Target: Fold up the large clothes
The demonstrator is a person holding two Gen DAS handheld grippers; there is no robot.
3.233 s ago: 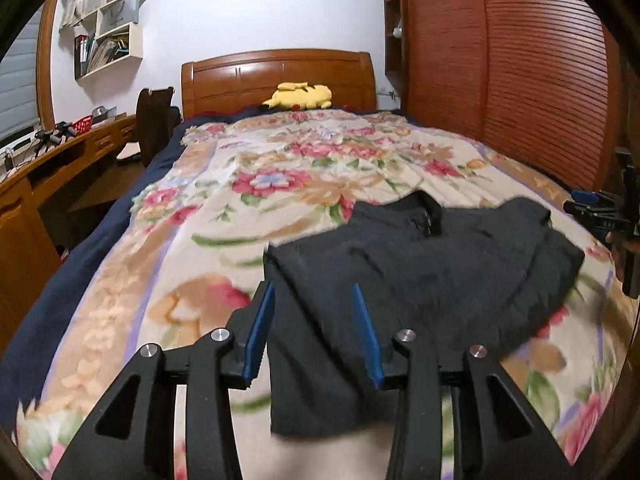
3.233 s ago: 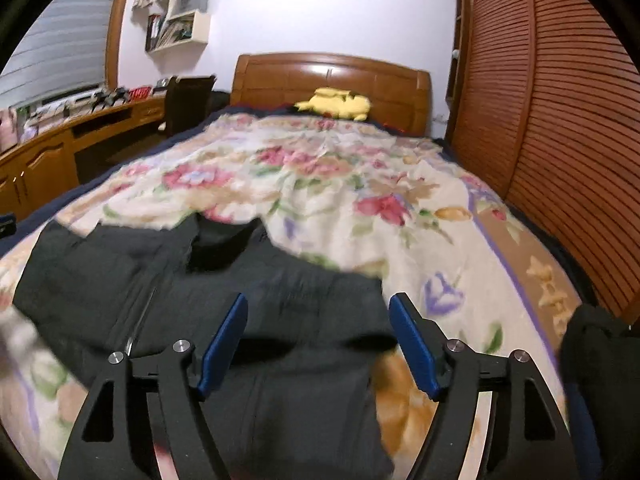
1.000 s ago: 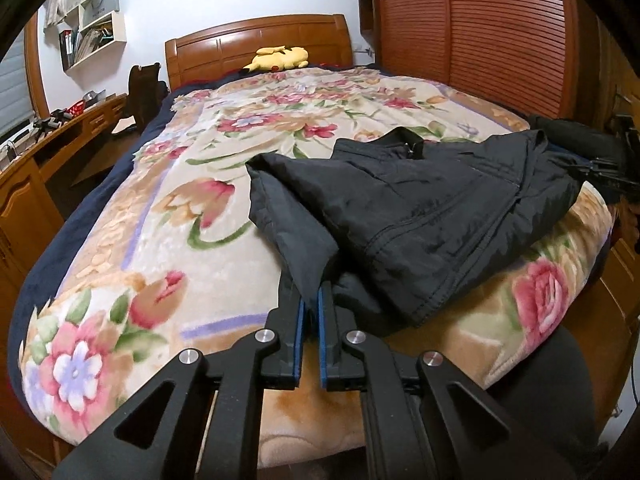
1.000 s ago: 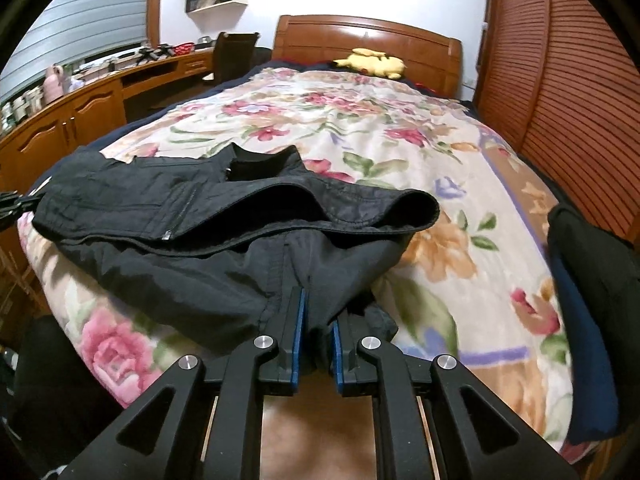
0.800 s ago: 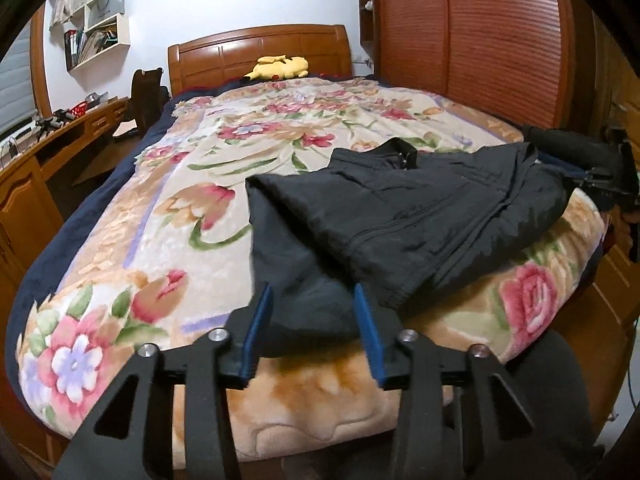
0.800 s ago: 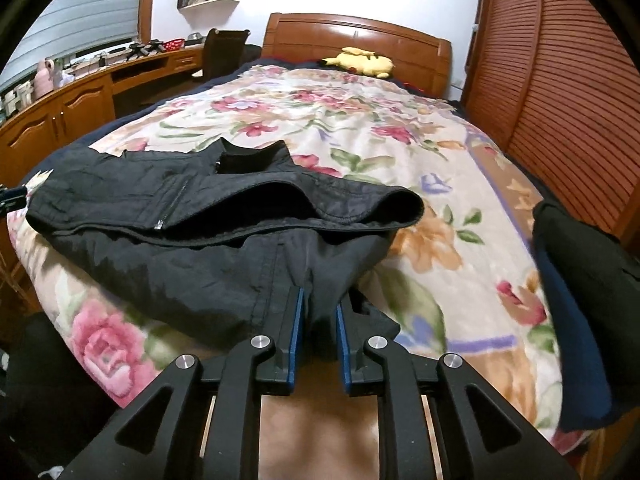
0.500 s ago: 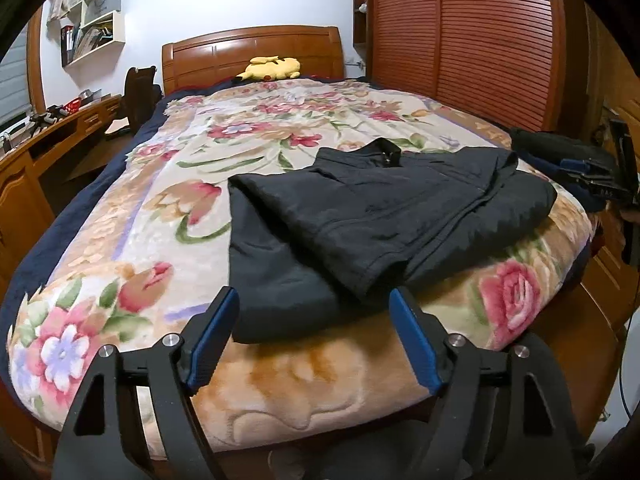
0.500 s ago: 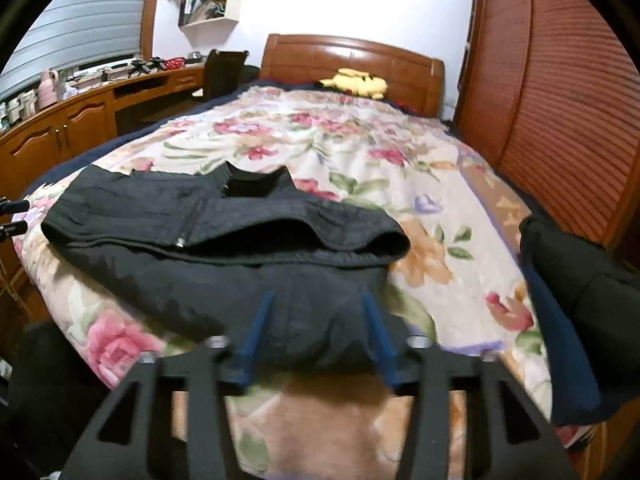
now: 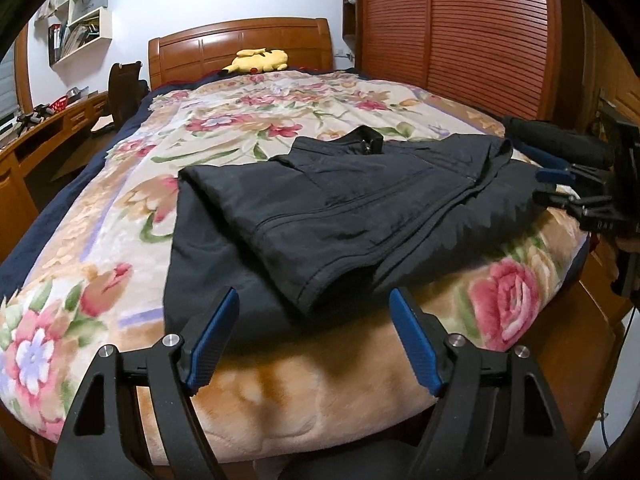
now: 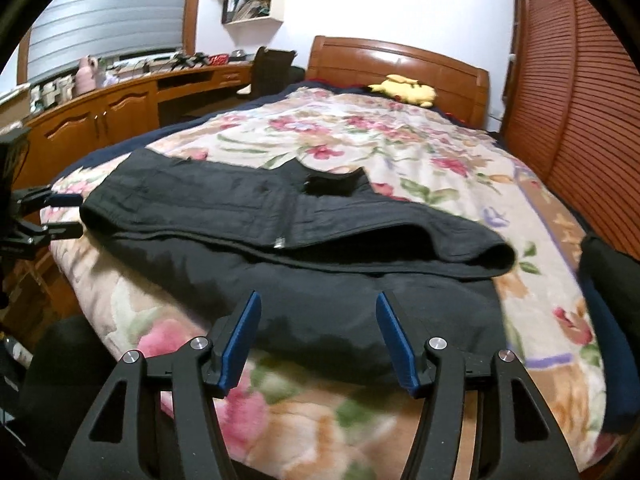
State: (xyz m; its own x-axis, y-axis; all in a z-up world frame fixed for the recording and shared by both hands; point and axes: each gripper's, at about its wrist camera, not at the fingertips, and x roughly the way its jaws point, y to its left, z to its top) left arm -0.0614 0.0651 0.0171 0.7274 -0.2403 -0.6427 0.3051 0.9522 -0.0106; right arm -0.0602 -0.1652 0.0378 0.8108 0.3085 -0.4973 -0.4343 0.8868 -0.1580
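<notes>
A black quilted jacket (image 9: 360,208) (image 10: 280,240) lies folded on the floral blanket (image 9: 240,128) near the foot of the bed, collar towards the headboard. My left gripper (image 9: 313,308) stands open just short of the jacket's near hem, and its blue pads touch nothing. My right gripper (image 10: 318,308) is open with its jaws still opening; the jacket's near edge lies low between the fingers, free of the pads. Each gripper shows in the other's view: the right gripper (image 9: 560,188) at the jacket's right end, the left gripper (image 10: 60,216) at its left end.
A yellow plush toy (image 9: 258,60) (image 10: 404,88) rests by the wooden headboard. A dark pile of clothes (image 9: 560,140) (image 10: 612,300) sits at the bed's right edge. A wooden desk (image 10: 120,112) runs along the left, and louvred wardrobe doors (image 9: 460,32) line the right.
Both grippers were shut on the jacket's near hem a second ago. They have let go, opened wide and drawn back a little; the jacket now lies flat on the bed.
</notes>
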